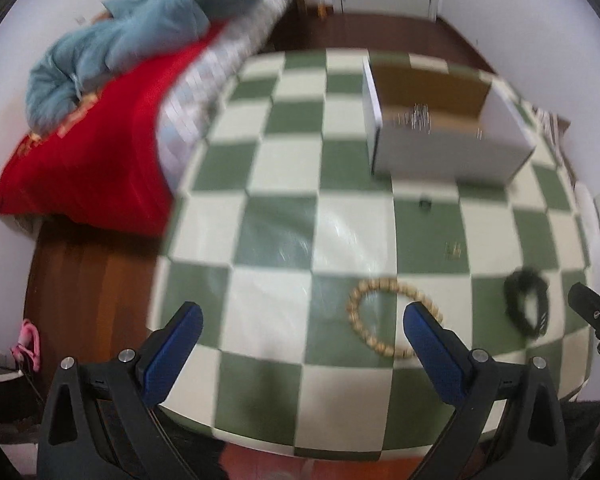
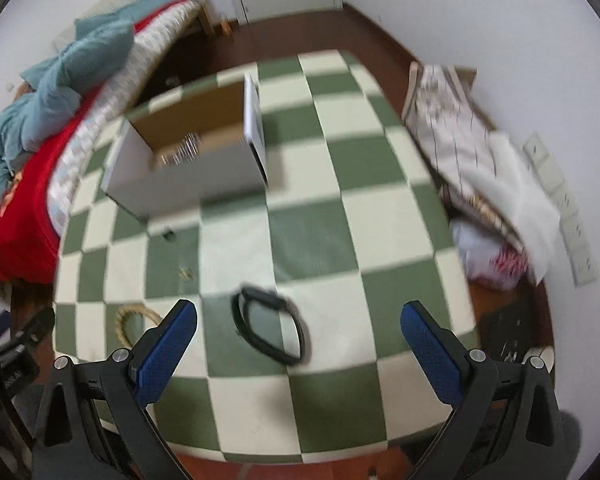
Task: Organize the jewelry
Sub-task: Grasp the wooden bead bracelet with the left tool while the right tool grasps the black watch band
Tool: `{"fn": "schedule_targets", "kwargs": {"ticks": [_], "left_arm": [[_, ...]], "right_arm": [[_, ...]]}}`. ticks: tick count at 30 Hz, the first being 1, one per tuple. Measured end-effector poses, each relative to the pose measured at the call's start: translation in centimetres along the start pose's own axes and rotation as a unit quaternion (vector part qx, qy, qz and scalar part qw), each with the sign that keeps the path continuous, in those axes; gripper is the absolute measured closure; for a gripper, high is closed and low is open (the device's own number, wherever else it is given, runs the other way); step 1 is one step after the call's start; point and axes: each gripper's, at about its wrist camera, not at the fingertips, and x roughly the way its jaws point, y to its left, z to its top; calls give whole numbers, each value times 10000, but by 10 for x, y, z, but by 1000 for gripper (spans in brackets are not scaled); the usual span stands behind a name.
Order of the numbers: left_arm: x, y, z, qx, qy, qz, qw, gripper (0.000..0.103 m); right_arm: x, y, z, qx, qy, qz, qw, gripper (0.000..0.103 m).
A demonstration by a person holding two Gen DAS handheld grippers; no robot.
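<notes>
Currently both tools hover over the near edge of the green-and-cream checkered tabletop, both released, nothing between the blue pads.

Left tool: jaws spread wide. Tan wooden bead bracelet lies flat near the near edge; its right side passes behind the right blue finger. Can't tell if it touches.

Right tool: jaws spread wide. Black loop band lies flat between the fingers, apart from both pads. In the left view the same band sits close to the tabletop's right edge, with the right tool's black frame just beside it.

Open white cardboard box with brown inside sits toward the far side, something silvery and blurred inside. Small dark item just in front of the box, small gold bits nearer the middle; both too blurred to identify.

Room:
- Centre of the tabletop between box and bracelets is open checker.
- Left edge is crowded by a bed with a red cover and a blue-grey blanket.
- Right edge has a pile of pale patterned fabric against the wall.
- Far edge opens to dark wooden floor.
</notes>
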Motion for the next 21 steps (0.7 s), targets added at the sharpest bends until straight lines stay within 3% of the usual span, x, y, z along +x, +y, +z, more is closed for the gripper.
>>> {"fn": "schedule_targets", "kwargs": {"ticks": [6,11,14,16,19,20,21], "left_arm": [[30,-13,-6,22,421,-233,9988,16],[43,-19,-7,5,600,-398,9974,19],[50,-24,-8,53,741,-513,9959,40],[56,-26,-9,61,853,-601,9945,74],[56,-31,-10,150,776,-635,9948,85],[55,-32,-10,179,764,-649,9948,95],[55,-33,-11,195,754,-640,9949,96]], "right_arm": [[36,2,-15,-23,368,-3,9993,7],[54,2,-15,-13,570,-11,9984,22],[58,-1,-14,60,591,24,9982,31],[60,-1,-13,41,584,11,9983,45],[64,2,-15,-67,636,3,9980,63],[65,4,-15,-129,605,-33,9981,67],[65,6,-16,-218,562,-62,9982,71]]}}
